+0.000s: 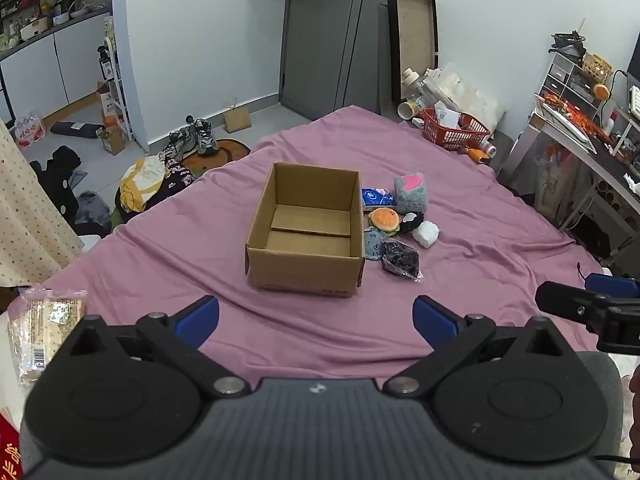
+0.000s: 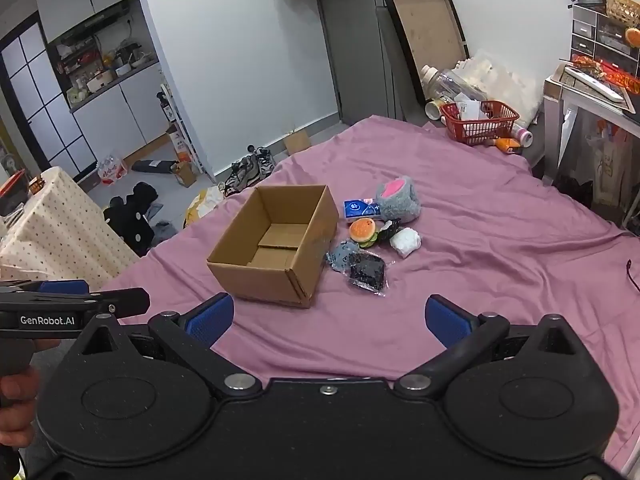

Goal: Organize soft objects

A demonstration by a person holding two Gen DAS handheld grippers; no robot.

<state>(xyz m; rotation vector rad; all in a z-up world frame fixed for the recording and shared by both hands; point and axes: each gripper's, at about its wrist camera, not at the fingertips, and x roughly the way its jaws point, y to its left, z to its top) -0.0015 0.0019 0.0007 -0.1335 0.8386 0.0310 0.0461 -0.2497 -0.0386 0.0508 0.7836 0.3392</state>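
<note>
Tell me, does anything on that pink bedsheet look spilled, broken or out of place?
Nothing looks spilled or damaged. The cardboard box stands upright and empty, while the soft toys, such as the burger plush and grey plush, lie huddled beside it on the wrinkled sheet.

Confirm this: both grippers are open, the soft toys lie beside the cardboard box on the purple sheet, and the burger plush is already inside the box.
Wrong on one point: the burger plush lies outside the cardboard box, among the other soft toys. Both views show the box empty.
</note>
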